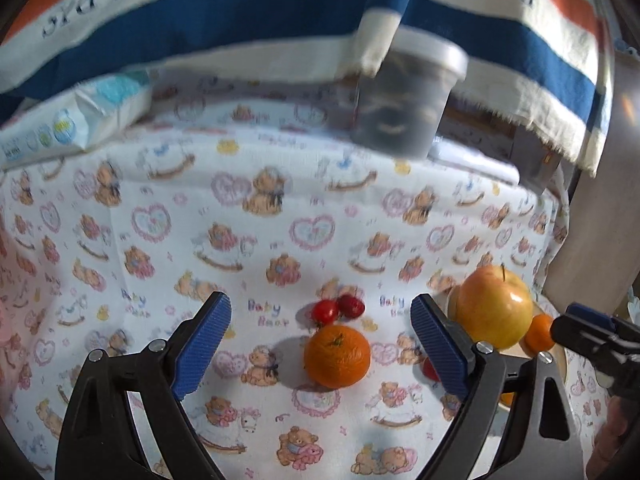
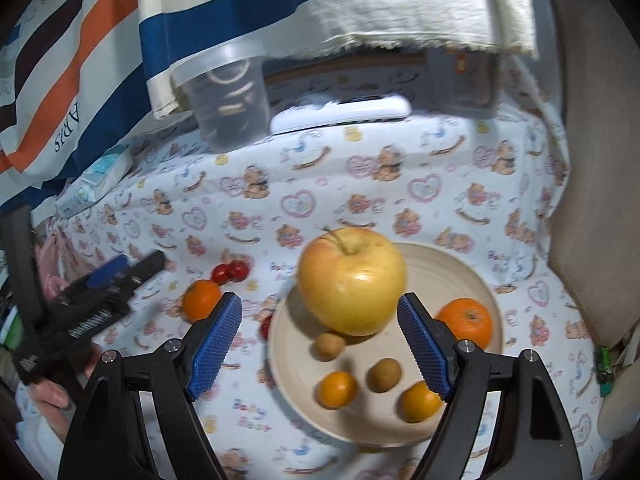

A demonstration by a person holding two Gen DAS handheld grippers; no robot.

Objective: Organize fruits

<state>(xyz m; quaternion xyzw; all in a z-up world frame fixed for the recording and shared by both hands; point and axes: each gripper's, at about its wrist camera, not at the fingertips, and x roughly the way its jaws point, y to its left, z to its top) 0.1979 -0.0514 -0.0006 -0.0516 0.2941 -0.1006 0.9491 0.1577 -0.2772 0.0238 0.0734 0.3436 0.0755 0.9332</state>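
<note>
My left gripper [image 1: 320, 312] is open just above the printed cloth. A large orange [image 1: 337, 356] lies between its fingers, untouched, with two cherry tomatoes [image 1: 325, 311] just beyond it. My right gripper [image 2: 320, 308] is open over a cream plate [image 2: 288, 364], and its pads are clear of the yellow-red apple [image 2: 352, 280] ahead of them. The plate also holds an orange [image 2: 466, 320], two small oranges [image 2: 337, 389] and two brown fruits [image 2: 329, 346]. Another tomato [image 2: 265, 326] lies at the plate's left edge. The left gripper [image 2: 120, 272] shows at the left of the right wrist view.
A lidded plastic tub [image 1: 408, 100] and a white remote [image 2: 340, 118] stand at the back under a hanging striped towel [image 1: 240, 0]. A pack of wipes [image 1: 80, 120] lies at the back left. A beige cushion [image 2: 592, 160] borders the right side.
</note>
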